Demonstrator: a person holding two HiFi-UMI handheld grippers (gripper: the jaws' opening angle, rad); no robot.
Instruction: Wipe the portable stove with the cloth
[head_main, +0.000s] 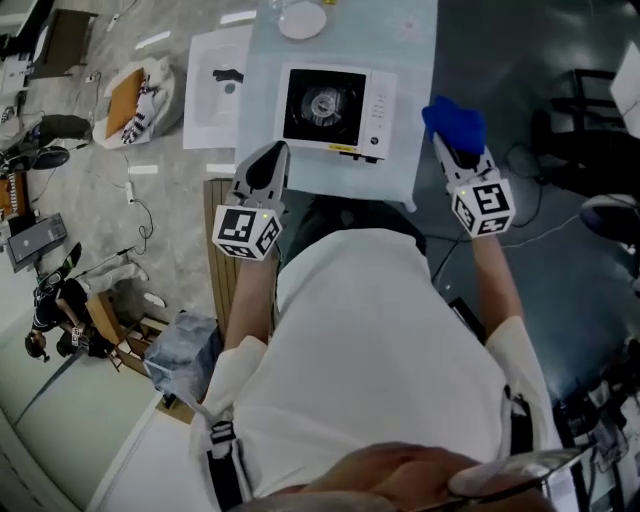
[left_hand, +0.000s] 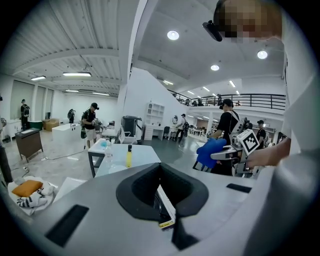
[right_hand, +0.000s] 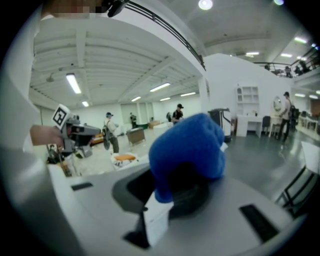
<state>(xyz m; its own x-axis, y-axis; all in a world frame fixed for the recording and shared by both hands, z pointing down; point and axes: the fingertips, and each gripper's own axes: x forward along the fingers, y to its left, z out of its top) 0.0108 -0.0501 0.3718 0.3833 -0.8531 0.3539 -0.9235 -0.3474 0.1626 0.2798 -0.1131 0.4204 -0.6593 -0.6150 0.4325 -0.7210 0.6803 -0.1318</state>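
Observation:
The portable stove (head_main: 335, 108), white with a black burner well, sits near the front edge of the pale table (head_main: 415, 60). My left gripper (head_main: 273, 158) hovers at the stove's front left corner, jaws shut with nothing between them. Through its jaws, the left gripper view shows a slice of the stove (left_hand: 163, 204). My right gripper (head_main: 447, 142) is off the table's right edge, to the right of the stove, shut on a bunched blue cloth (head_main: 453, 122). That cloth (right_hand: 192, 145) fills the right gripper view and hides the fingertips. The cloth (left_hand: 210, 150) also shows in the left gripper view.
A white round dish (head_main: 302, 18) lies on the table behind the stove. A printed white sheet (head_main: 218, 85) lies left of the table. A clear bottle (left_hand: 108, 154) and a yellow bottle (left_hand: 129, 156) stand on the table. A black frame (head_main: 590, 100) stands at the right.

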